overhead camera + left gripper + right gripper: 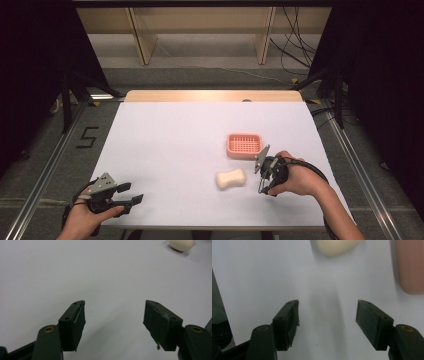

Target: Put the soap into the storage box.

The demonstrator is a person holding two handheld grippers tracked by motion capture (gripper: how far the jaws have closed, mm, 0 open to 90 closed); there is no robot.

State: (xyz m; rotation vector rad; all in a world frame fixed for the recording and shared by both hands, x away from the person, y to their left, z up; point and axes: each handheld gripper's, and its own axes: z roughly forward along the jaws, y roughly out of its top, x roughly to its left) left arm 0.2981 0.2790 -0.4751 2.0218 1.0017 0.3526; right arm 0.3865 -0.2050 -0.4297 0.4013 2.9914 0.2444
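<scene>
White tabletop (165, 150): soap (230, 179) lies toward its right edge, near the dish (244, 145); both grippers, left (131, 194) and right (261, 176), gape empty. Best approach: straddle the soap squarely.

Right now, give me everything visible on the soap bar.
The soap bar is a cream, rounded oblong with a slight waist, smooth and matte, seemingly whole. It lies flat on the white table, long axis roughly left to right, just in front of the pink slotted soap dish and apart from it. The right gripper sits beside its right end, jaws open, with a gap between them and the bar. Nothing touches it but the table. Its rounded end also shows in the right gripper view.
</scene>
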